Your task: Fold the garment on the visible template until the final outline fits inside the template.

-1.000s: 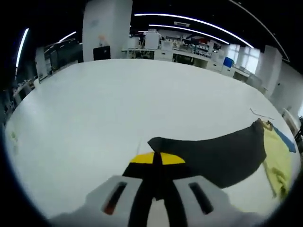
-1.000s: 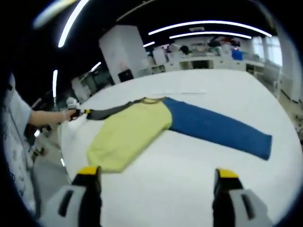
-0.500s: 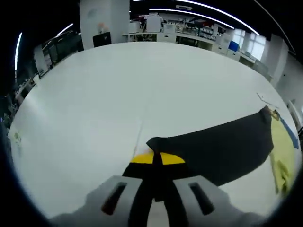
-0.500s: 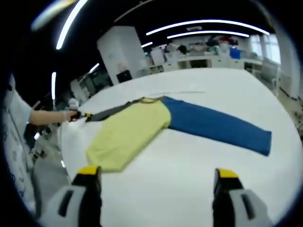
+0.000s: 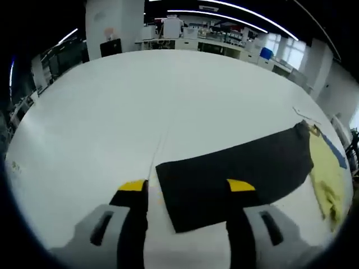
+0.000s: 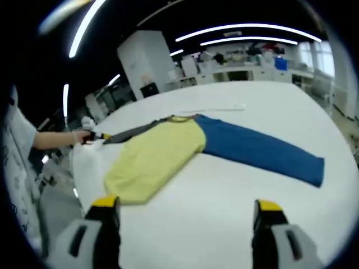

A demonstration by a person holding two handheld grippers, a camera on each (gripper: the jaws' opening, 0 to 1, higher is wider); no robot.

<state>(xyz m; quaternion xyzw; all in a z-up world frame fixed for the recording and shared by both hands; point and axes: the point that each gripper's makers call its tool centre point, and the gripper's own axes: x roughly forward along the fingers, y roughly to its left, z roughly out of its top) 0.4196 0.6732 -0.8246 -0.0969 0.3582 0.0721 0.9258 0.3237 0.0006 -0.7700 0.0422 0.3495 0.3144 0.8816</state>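
In the left gripper view, the left gripper [image 5: 186, 186] is spread wide with the end of the black sleeve [image 5: 235, 174] lying flat on the white table [image 5: 112, 112] between its jaws, released. In the right gripper view, the garment [image 6: 154, 159] lies spread toward the table's left edge, yellow body in the middle and blue sleeve [image 6: 261, 150] stretching right. The right gripper [image 6: 185, 204] hangs open and empty above the near edge.

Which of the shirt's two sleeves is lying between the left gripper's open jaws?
The black sleeve; its cuff end lies between the left gripper jaws. The blue sleeve stretches out on the shirt's other side.
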